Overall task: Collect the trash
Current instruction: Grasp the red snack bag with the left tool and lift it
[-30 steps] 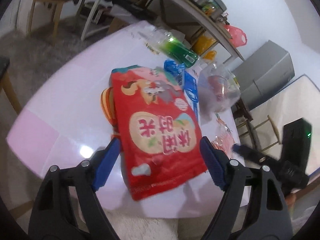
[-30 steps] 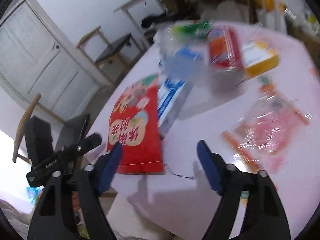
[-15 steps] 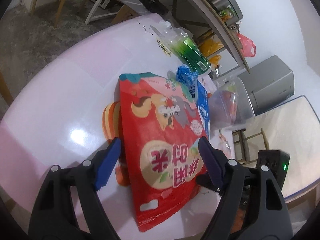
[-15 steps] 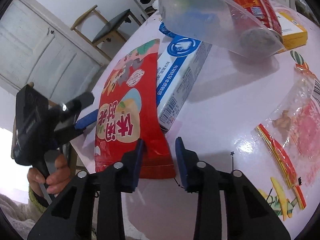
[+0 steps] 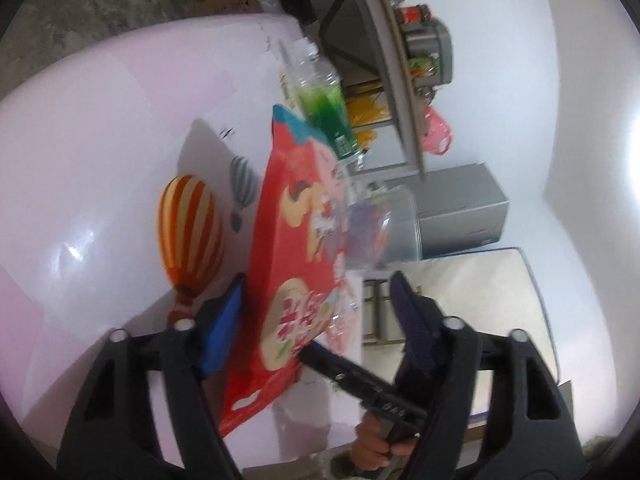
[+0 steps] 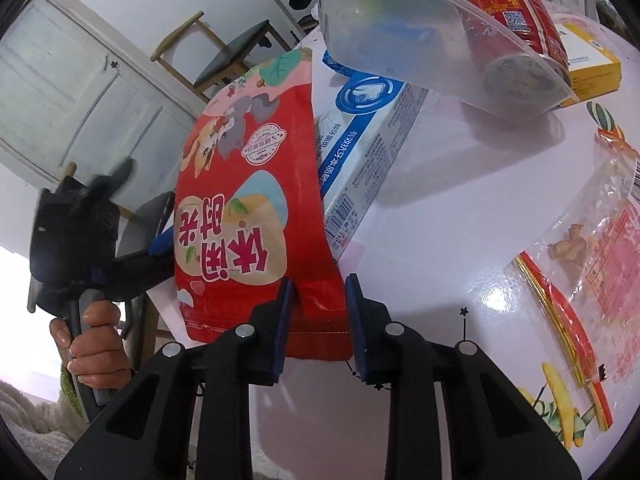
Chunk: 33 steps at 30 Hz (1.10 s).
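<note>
A red snack bag with Chinese print is lifted at its near end off the white table. My right gripper is shut on the bag's bottom corner. In the left wrist view the bag stands on edge between the wide-open fingers of my left gripper, close to the left blue pad. The right gripper's black body shows behind it. The left gripper's body is left of the bag in the right wrist view.
A blue-and-white box lies beside the bag, with a clear plastic tub, a red can and a yellow box beyond. A clear wrapper lies right. A green bottle lies farther back. Balloon print marks the tabletop.
My right gripper has closed on the bag's bottom corner and lifted it, tipping the bag onto its edge. The left gripper has stayed open and rolled beside it.
</note>
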Tool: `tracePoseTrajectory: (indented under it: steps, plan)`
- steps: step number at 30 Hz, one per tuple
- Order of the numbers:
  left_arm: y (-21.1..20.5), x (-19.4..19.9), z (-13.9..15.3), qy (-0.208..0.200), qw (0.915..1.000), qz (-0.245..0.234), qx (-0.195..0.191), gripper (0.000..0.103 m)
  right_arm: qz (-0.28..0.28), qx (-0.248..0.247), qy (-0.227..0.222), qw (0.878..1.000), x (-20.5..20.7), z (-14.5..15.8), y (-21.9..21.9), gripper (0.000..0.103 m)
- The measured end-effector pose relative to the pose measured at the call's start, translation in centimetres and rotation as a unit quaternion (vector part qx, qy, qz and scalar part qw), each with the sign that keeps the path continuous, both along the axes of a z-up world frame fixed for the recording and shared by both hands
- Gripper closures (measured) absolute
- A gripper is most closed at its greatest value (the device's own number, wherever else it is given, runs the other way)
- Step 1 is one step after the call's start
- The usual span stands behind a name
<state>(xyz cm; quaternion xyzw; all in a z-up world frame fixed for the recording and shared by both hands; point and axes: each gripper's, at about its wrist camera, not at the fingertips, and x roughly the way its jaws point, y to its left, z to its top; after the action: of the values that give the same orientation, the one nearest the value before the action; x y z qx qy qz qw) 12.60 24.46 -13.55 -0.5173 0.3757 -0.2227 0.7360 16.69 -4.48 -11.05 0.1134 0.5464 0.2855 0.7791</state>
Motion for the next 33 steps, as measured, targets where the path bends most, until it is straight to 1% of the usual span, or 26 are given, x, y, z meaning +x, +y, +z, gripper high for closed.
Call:
tracePoseTrajectory:
  steps: [1, 2, 5, 7, 8, 9, 10, 12, 15, 17, 19, 22, 24, 25, 26, 28, 30, 31, 32, 33]
  plan:
    - [-0.2, 0.0, 0.1, 0.003, 0.9999, 0.000, 0.011, 0.045, 0.001, 0.001, -0.001, 1.000, 0.0, 0.0, -0.1, 0.077]
    - [-0.5, -0.1, 0.2, 0.003, 0.9997, -0.005, 0.025, 0.051, 0.001, 0.001, -0.002, 1.000, 0.0, 0.0, -0.1, 0.077]
    - [-1.5, -0.3, 0.9, -0.001, 0.9971, -0.016, 0.075, 0.061, 0.004, -0.001, -0.006, 1.000, -0.2, 0.0, -0.2, 0.077]
    - [-1.9, -0.2, 1.3, -0.001, 0.9942, -0.021, 0.105, 0.070, 0.005, -0.001, -0.008, 1.000, -0.2, 0.0, -0.2, 0.077]
    - [-2.1, -0.2, 1.5, 0.000, 0.9922, -0.024, 0.123, 0.079, 0.005, -0.002, -0.009, 1.000, -0.2, 0.1, -0.1, 0.077]
    - [-2.2, -0.3, 1.6, -0.001, 0.9907, -0.024, 0.134, 0.084, 0.004, -0.003, -0.010, 1.000, -0.2, 0.1, -0.1, 0.077]
    - [-2.3, -0.2, 1.7, -0.002, 0.9902, -0.024, 0.137, 0.084, 0.004, -0.004, -0.011, 1.000, -0.2, 0.1, 0.0, 0.077]
    - [-2.2, -0.4, 1.8, -0.003, 0.9903, -0.022, 0.137, 0.091, 0.001, -0.003, -0.013, 1.000, -0.5, 0.3, -0.1, 0.077]
    - [-2.2, -0.5, 1.7, -0.001, 0.9895, -0.024, 0.143, 0.095, 0.000, -0.004, -0.019, 1.000, -1.1, 0.9, -0.3, 0.077]
    - [-2.1, -0.6, 1.7, -0.002, 0.9896, -0.025, 0.142, 0.097, 0.001, -0.013, -0.030, 0.999, -1.6, 1.9, -0.7, 0.076]
    - [-2.1, -0.6, 1.7, -0.004, 0.9896, -0.025, 0.142, 0.097, 0.003, -0.011, -0.040, 0.999, -2.2, 3.3, -1.7, 0.067]
    - [-2.1, -0.6, 1.6, -0.007, 0.9897, -0.025, 0.141, 0.097, -0.009, -0.005, -0.062, 0.998, -2.7, 5.7, -4.0, 0.061]
    - [-1.9, -0.6, 1.4, -0.004, 0.9899, -0.025, 0.140, 0.098, -0.024, 0.002, -0.075, 0.997, -2.6, 7.4, -6.1, 0.057]
    - [-1.8, -0.6, 1.3, -0.003, 0.9899, -0.024, 0.140, 0.098, -0.037, -0.001, -0.086, 0.996, -2.3, 8.5, -7.4, 0.054]
    - [-1.7, -0.6, 1.2, -0.003, 0.9899, -0.024, 0.140, 0.098, -0.056, -0.004, -0.101, 0.993, -1.7, 9.7, -9.0, 0.051]
    - [-1.8, -0.6, 1.2, -0.002, 0.9897, -0.023, 0.141, 0.098, -0.086, -0.013, -0.128, 0.988, -0.1, 11.5, -11.5, 0.039]
    - [-1.7, -0.6, 1.3, -0.004, 0.9905, -0.021, 0.136, 0.099, -0.136, -0.036, -0.147, 0.979, 3.2, 13.3, -14.8, 0.034]
    - [-1.7, -0.6, 1.3, -0.005, 0.9906, -0.021, 0.135, 0.099, -0.148, -0.037, -0.148, 0.977, 4.4, 13.7, -15.6, 0.030]
    - [-1.7, -0.6, 1.4, -0.007, 0.9903, -0.021, 0.138, 0.099, -0.174, -0.028, -0.136, 0.975, 7.3, 14.0, -17.4, 0.029]
    - [-1.8, -0.6, 1.5, -0.008, 0.9900, -0.020, 0.139, 0.099, -0.190, -0.023, -0.121, 0.974, 9.0, 13.9, -18.2, 0.028]
